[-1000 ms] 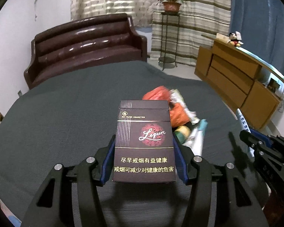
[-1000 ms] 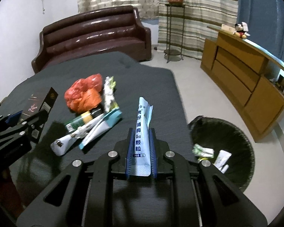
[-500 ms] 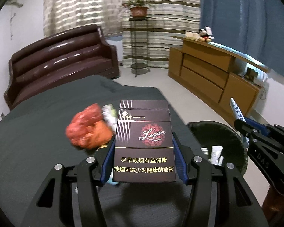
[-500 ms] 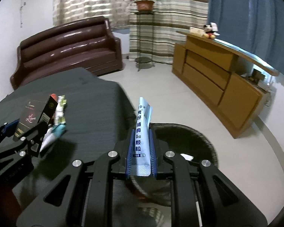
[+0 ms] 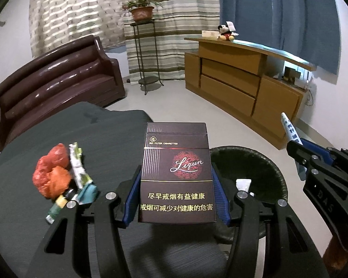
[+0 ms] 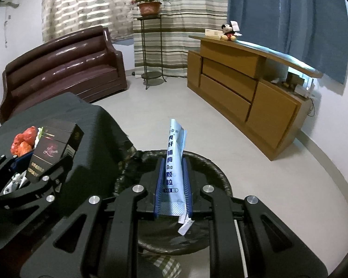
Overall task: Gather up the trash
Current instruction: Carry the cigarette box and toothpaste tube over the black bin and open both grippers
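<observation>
Right gripper clamps a blue sachet tilted over the trash bin; left gripper beside (cigarette pack pinched upright).

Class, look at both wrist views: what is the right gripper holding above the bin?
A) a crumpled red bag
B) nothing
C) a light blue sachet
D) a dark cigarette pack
C: in the right wrist view the right gripper is shut on the light blue sachet, standing upright over the black-lined bin; the cigarette pack sits in the left gripper.
</observation>
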The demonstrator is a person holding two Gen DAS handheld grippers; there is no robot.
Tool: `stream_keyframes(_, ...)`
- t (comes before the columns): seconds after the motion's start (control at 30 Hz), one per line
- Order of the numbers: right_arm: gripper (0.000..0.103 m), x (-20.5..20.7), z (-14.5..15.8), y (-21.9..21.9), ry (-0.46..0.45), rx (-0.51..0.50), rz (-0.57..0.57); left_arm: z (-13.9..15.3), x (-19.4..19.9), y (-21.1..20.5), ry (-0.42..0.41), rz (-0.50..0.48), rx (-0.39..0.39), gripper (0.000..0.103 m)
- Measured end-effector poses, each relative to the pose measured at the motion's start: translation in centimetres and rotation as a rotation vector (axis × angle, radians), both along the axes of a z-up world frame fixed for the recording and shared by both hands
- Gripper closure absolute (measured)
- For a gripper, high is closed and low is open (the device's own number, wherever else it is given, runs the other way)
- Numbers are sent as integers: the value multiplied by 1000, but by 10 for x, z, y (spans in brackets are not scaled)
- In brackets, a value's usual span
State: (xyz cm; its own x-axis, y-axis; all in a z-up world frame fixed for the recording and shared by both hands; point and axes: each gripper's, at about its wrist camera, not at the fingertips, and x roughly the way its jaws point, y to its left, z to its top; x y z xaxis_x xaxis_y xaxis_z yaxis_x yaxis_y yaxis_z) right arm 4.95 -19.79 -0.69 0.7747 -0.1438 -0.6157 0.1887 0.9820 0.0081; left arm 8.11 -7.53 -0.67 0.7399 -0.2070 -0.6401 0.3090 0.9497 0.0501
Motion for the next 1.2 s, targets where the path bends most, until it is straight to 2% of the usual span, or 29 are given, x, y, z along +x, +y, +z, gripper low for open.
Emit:
stream_keyframes(0.37, 87, 0, -14, -19, 15, 25, -30, -12, 9, -37, 28, -14, 37, 49)
stream_keyframes(0.87, 86, 7, -24, -40, 27, 61, -70, -24, 22, -65, 73, -47, 73, 48)
stream_keyframes(0.9, 86, 7, -25, -42, 27, 64, -70, -25, 23, -66, 80, -46, 77, 47)
stream_keyframes(0.97, 85, 8, -27, -44, 33, 70, -67, -25, 24, -66, 87, -44, 76, 38)
stream_keyframes(1.03, 77, 8, -28, -45, 31, 72, -73, -25, 24, -66, 84, -43, 71, 37)
stream_keyframes(1.2, 76, 8, -27, -44, 29, 75, -80, -26, 24, -67, 88, -43, 69, 33)
